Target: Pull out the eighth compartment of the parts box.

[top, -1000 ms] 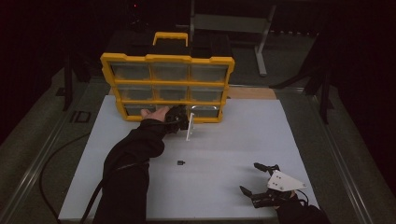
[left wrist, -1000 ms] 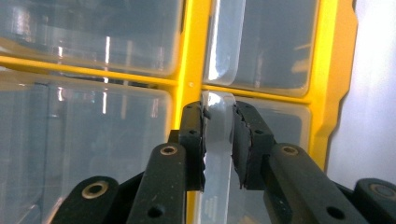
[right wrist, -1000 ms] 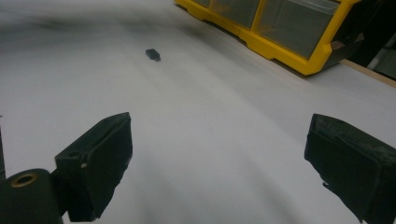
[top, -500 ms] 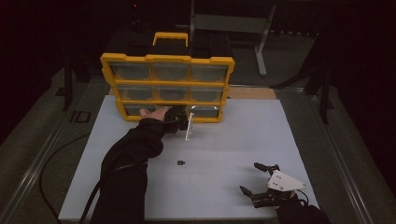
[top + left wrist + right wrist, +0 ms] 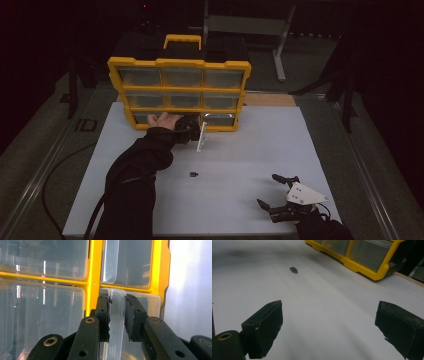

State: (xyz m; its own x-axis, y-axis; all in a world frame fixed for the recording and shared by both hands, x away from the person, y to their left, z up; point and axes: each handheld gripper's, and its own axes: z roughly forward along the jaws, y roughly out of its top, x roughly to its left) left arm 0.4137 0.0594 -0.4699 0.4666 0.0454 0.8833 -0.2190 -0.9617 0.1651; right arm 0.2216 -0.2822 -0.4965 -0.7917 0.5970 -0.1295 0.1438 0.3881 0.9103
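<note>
Nine clear drawers fill one yellow organizer (image 5: 178,64); the left gripper (image 5: 117,315) pinches one drawer tab (image 5: 117,322); the right gripper (image 5: 329,330) gapes wide near one small black part (image 5: 193,174).

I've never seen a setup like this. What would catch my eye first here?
Probably the bright yellow organizer with clear drawers, standing upright at the far edge of the white table. At its bottom row, the left claw pinches the clear tab of a drawer. The right claw rests at the near right corner with its jaws wide apart, and a small dark part lies alone mid-table.
</note>
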